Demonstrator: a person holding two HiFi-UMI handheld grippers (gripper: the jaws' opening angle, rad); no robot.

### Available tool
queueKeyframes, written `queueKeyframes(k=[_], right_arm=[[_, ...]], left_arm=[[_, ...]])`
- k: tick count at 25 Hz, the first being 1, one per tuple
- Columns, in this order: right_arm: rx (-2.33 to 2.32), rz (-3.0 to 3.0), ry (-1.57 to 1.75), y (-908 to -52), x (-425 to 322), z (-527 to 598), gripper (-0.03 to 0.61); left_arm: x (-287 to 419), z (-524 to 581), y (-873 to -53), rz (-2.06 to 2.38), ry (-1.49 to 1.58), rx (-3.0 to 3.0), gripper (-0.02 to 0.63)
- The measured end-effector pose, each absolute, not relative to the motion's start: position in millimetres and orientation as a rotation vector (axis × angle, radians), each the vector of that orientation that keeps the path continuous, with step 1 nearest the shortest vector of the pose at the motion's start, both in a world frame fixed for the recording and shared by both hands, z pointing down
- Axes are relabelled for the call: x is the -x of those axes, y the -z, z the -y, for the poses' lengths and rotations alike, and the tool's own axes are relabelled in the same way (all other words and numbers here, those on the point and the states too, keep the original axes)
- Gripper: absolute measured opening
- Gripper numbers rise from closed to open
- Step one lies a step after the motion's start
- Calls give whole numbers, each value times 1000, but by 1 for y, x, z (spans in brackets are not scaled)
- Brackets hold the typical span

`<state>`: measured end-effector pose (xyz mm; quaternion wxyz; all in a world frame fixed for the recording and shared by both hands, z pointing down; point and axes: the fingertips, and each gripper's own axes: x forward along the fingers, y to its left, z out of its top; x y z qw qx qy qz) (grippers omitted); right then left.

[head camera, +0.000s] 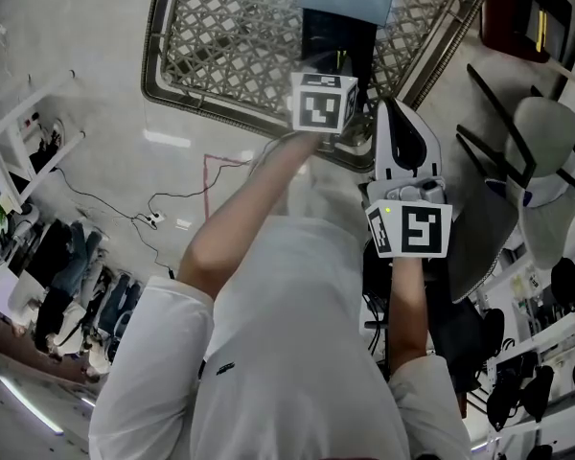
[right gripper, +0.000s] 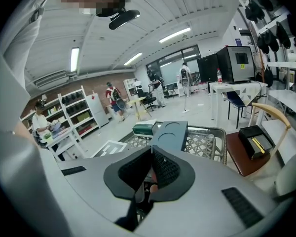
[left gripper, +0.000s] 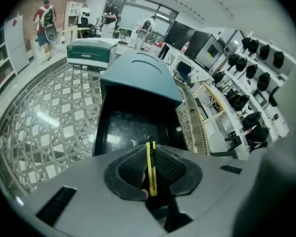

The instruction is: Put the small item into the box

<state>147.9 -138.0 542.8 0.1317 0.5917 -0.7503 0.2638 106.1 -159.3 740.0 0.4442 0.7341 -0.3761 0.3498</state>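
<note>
- Item [left gripper: 151, 174]: in the left gripper view a thin, flat yellow strip with a dark edge is seen edge-on. It is clamped upright between the ribbed black pads of the left gripper [left gripper: 151, 154], whose jaws are closed onto it.
- Straight ahead of those jaws the box [left gripper: 130, 125] is seen open. It is rectangular with a glossy, speckled black inside, and its smooth teal lid [left gripper: 140, 78] is raised at the far side. The item is held before the opening, not inside it.
- The box is set on a table [left gripper: 44, 117] with a woven lattice top and a rounded rim. A second, closed teal carton [left gripper: 91, 52] lies farther back on the weave.
- In the right gripper view the right gripper [right gripper: 152, 152] is shown with its pads pressed together and nothing between them. A brown chair [right gripper: 244, 168] is seen to the right, with a shallow black case [right gripper: 255, 141] on its seat.
- In the head view both bare arms are stretched forward from a white shirt. The left gripper's marker cube is held over the box near the table's edge. The white, curved body of the right gripper is kept beside it, just off the rim.
</note>
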Motion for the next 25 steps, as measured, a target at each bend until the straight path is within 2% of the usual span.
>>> queueKeyframes(k=[12, 17, 20, 25], right_arm=[[-1728, 2180, -798, -545, -152, 133, 3], [-1733, 2190, -790, -540, -151, 132, 3], [-1744, 2195, -773, -534, -151, 132, 3], [-1746, 2212, -730, -518, -148, 131, 3]], left_arm=[[-105, 158, -747, 959, -882, -1777, 49], [-103, 161, -738, 972, -861, -1792, 69], [-100, 164, -725, 987, -847, -1802, 35], [-96, 165, -686, 991, -798, -1860, 20]])
